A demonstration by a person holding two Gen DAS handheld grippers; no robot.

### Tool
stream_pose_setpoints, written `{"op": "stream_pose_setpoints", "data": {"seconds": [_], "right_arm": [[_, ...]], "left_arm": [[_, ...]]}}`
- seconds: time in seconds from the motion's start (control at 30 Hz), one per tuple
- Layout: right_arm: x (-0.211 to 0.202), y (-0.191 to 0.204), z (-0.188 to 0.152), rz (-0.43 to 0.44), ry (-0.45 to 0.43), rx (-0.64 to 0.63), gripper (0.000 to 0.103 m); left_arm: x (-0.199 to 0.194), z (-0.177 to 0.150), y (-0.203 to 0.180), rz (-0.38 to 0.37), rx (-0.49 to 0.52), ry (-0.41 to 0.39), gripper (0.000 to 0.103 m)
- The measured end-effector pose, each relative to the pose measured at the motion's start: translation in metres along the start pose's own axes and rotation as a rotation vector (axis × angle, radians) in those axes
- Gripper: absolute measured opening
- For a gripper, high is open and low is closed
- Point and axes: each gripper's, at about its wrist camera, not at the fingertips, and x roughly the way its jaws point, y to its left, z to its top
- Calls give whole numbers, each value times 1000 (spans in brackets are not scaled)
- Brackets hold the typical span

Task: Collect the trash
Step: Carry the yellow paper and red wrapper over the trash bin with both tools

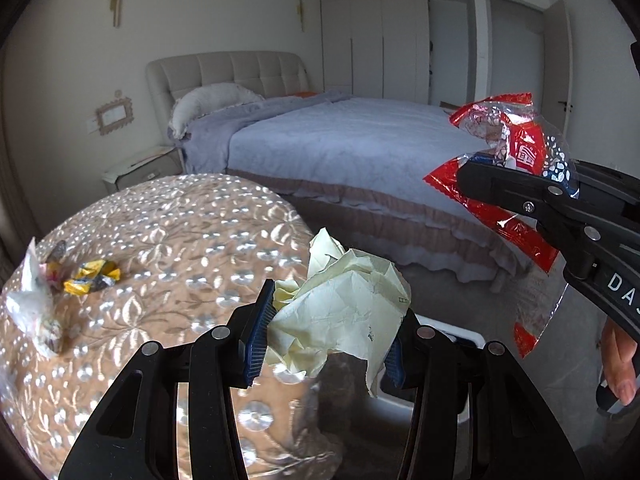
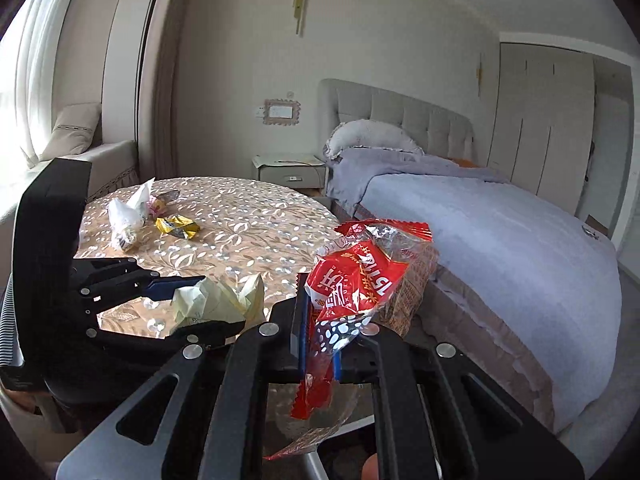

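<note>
My left gripper (image 1: 326, 334) is shut on a crumpled pale yellow paper (image 1: 344, 316), held past the near edge of the round table (image 1: 180, 220); it also shows in the right wrist view (image 2: 216, 300). My right gripper (image 2: 320, 344) is shut on a red and clear plastic snack wrapper (image 2: 356, 280), which hangs at the right in the left wrist view (image 1: 516, 148). On the table lie a yellow candy wrapper (image 1: 92, 276) (image 2: 178, 227) and a white crumpled plastic bag (image 1: 34, 300) (image 2: 128, 216).
A bed with a lilac cover (image 1: 360, 136) stands beyond the table. A white bin's rim (image 1: 452, 340) shows below my left gripper. A nightstand (image 2: 290, 172) and a window seat (image 2: 108, 160) stand at the back.
</note>
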Motion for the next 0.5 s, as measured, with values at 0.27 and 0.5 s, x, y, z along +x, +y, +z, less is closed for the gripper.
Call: {"op": "stream_pose_setpoints", "data": {"seconds": [0.27, 0.5], "right_arm": [[5, -40, -37, -43, 64, 82, 10], [15, -72, -64, -57, 104, 157, 10]], "left_arm": [[44, -2, -57, -92, 88, 71, 46], [86, -12, -103, -184, 161, 144, 47]]}}
